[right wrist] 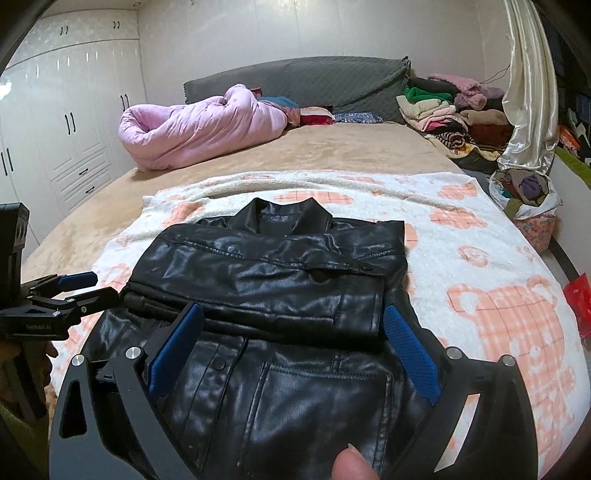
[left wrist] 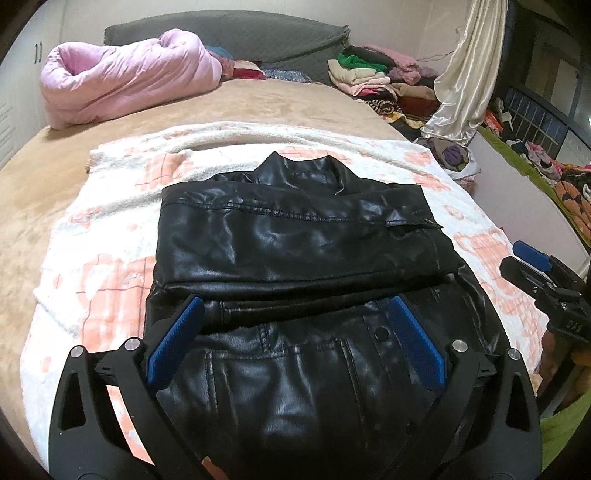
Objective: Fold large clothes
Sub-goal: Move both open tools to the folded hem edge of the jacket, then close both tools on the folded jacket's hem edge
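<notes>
A black leather jacket point(left wrist: 295, 243) lies on a white and pink blanket point(left wrist: 110, 206) on the bed, front up, collar at the far end, both sleeves folded across the chest. My left gripper point(left wrist: 295, 306) is open, its blue pads above the jacket's lower left part. My right gripper point(right wrist: 293, 314) is open above the jacket point(right wrist: 273, 273) at its lower right part. Each gripper shows in the other's view: the right one point(left wrist: 517, 258) at the right edge, the left one point(right wrist: 96, 284) at the left edge. Neither holds cloth.
A rolled pink quilt point(left wrist: 129, 81) lies at the head of the bed by a grey headboard point(left wrist: 229, 33). Stacks of folded clothes point(left wrist: 369, 74) sit at the far right corner. A bag of clothes point(right wrist: 524, 195) and a cream curtain point(right wrist: 532, 92) stand right of the bed. White wardrobes point(right wrist: 66, 110) line the left wall.
</notes>
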